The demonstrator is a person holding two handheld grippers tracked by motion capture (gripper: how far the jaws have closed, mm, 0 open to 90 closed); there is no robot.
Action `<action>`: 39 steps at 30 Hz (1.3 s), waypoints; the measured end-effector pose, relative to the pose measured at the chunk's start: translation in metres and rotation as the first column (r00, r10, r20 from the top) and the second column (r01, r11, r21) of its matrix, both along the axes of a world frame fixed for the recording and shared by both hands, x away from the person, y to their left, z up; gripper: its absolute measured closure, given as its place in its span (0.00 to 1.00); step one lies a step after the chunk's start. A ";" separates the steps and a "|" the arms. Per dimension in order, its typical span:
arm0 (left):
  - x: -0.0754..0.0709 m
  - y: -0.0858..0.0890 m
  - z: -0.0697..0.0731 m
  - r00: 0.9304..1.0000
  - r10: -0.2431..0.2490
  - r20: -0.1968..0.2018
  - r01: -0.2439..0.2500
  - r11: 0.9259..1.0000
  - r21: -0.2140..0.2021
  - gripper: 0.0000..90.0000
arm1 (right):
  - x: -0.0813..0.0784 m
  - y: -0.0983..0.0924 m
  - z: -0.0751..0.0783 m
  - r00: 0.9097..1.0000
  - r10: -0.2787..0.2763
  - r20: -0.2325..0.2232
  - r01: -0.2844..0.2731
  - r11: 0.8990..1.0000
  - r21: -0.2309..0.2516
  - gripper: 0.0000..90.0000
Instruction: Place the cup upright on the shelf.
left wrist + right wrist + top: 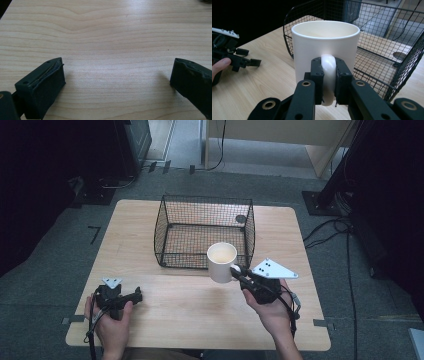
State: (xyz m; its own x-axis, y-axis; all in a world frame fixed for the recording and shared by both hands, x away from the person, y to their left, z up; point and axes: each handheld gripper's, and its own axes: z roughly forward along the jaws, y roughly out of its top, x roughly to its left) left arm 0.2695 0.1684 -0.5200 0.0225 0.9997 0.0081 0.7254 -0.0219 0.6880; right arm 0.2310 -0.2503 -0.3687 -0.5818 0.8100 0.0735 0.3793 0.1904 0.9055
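Note:
A white mug [221,261] hangs upright just above the table, in front of the black wire basket [165,215]. My right gripper [239,272] is shut on the mug's handle. In the right gripper view the handle [328,72] sits clamped between the two black pads, and the mug [325,47] stands empty before the basket [387,57]. My left gripper [134,296] rests low over the table's near left part, its jaws wide apart. In the left gripper view the left gripper [117,75] has only bare wood between its fingers.
The wooden table [150,315] has free room along its front and left. The basket holds a small dark round thing [241,218] in its far right corner. Cables and dark equipment stand on the floor around the table.

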 end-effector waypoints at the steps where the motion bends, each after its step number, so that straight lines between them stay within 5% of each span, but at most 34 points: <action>1: 0.000 0.000 0.000 1.000 0.000 0.000 0.000 1.000 0.000 0.00 | 0.000 0.000 0.000 1.000 0.000 0.000 0.000 1.000 0.000 0.90; 21: 0.000 0.000 0.000 1.000 -0.001 -0.002 0.001 1.000 0.000 0.00 | 0.048 0.013 0.009 0.999 -0.050 0.016 0.050 0.999 0.012 0.90; 39: 0.000 0.000 0.000 1.000 0.000 0.000 0.000 1.000 0.001 0.00 | 0.096 0.018 -0.011 0.988 -0.155 0.015 0.156 0.988 -0.020 0.90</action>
State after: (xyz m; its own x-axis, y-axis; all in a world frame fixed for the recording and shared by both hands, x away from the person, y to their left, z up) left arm 0.2695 0.1684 -0.5199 0.0229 0.9997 0.0089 0.7256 -0.0227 0.6877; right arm 0.3272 -0.2319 -0.3796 -0.4496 0.8919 0.0488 0.3936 0.1488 0.9072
